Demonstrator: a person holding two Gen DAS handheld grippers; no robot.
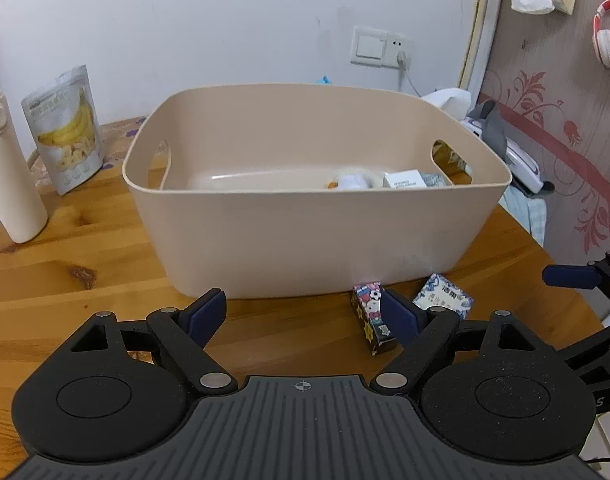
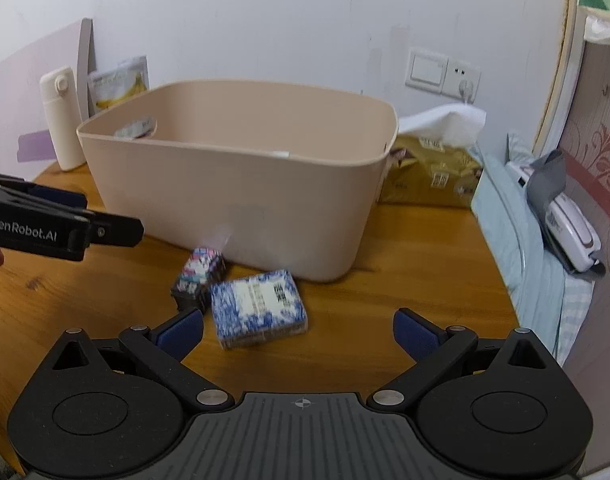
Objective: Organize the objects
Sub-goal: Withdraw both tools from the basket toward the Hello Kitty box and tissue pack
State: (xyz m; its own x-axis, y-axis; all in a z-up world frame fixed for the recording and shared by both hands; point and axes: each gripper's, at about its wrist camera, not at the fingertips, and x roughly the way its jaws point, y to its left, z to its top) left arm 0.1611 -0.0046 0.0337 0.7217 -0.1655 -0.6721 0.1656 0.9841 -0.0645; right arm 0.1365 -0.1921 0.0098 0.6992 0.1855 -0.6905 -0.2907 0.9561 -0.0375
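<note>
A beige plastic bin [image 1: 305, 236] [image 2: 233, 196] stands on the wooden table [image 1: 65, 272] [image 2: 425, 280]. Inside it lie a small white box [image 1: 405, 179] and a few other small items. In front of the bin rest a cartoon-print box [image 1: 372, 320] [image 2: 201, 276] and a blue-and-white box [image 1: 443, 298] [image 2: 259, 308]. My left gripper [image 1: 305, 316] is open, its right finger just beside the cartoon-print box. My right gripper [image 2: 299, 334] is open too, with the blue-and-white box just ahead of its left finger. Each gripper shows at the edge of the other's view.
A white flask [image 1: 9, 168] [image 2: 61, 116] and a banana-chip pouch [image 1: 65, 128] [image 2: 119, 82] stand at the back left. A gold tissue pack [image 2: 429, 172] sits right of the bin. Beyond the table's right edge is a bed with a white device [image 2: 565, 220].
</note>
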